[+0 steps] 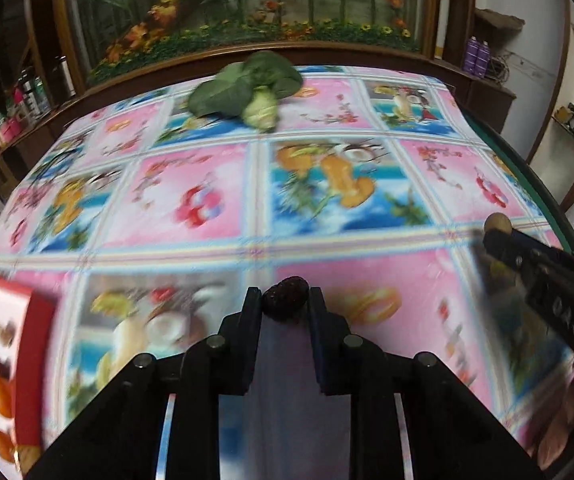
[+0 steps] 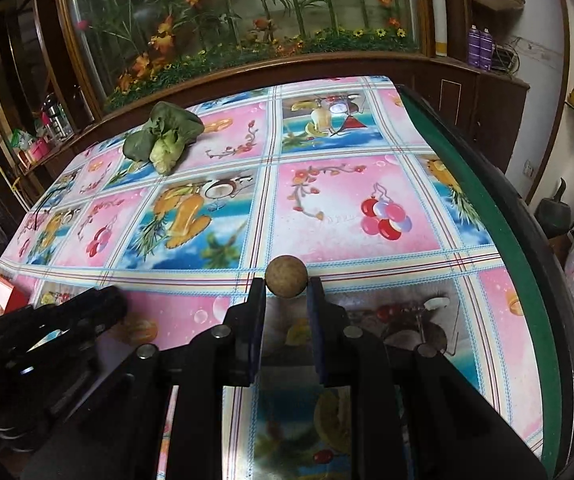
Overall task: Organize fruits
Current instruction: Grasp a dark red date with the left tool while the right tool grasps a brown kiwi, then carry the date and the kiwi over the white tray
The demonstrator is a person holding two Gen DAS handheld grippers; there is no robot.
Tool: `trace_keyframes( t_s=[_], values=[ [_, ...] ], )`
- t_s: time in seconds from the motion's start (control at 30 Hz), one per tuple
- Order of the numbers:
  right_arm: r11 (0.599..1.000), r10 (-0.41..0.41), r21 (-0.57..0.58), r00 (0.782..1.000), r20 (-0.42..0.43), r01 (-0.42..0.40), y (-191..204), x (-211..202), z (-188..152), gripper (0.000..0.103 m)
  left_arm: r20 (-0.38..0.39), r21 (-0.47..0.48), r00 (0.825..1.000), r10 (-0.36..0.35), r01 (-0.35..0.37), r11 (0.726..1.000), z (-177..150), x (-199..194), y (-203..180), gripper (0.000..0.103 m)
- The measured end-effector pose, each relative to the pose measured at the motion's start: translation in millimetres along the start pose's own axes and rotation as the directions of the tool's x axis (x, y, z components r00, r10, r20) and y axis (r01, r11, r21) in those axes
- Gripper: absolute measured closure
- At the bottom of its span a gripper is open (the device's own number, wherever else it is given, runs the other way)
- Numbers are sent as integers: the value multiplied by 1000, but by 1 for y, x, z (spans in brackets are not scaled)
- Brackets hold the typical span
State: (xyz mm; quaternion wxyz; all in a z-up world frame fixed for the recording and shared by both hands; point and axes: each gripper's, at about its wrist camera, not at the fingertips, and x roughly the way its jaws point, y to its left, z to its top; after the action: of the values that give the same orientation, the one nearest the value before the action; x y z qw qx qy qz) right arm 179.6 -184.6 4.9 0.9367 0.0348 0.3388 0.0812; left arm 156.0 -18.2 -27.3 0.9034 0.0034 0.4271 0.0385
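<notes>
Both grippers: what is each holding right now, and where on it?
Left gripper pinches a dark red berry-like fruit by its sides at the fingertips. Right gripper pinches a round brown fruit the same way.

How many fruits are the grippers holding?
2: a dark bumpy fruit in the left gripper, a round tan fruit in the right gripper.

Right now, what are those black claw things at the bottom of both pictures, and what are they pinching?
They are grabbing tools that a person holds, one in each hand, each with a camera looking along its two fingers. The left tool pinches a dark red bumpy fruit. The right tool pinches a small round brown fruit. Both hang over a table with a colourful picture cloth. A leafy green vegetable lies at the far side, and a red box with fruit inside sits at the left.
</notes>
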Motion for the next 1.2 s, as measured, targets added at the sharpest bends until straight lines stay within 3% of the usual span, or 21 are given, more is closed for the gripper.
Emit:
trace_keyframes(
  t_s=[0.47, 0.8, 1.2],
  values=[
    [994, -12, -105, 1000, -1, 12, 47, -43, -26, 81, 28, -48, 999, -32, 33, 998, -38, -48, 26, 81],
    [994, 42, -98, 998, 45, -37, 74, -83, -60, 81, 68, -53, 997, -28, 31, 998, -64, -75, 37, 81],
    [990, 96, -109, 994, 48, -90, 94, -83, -82, 81, 93, -71, 995, -31, 38, 997, -81, -96, 51, 81]
  ],
)
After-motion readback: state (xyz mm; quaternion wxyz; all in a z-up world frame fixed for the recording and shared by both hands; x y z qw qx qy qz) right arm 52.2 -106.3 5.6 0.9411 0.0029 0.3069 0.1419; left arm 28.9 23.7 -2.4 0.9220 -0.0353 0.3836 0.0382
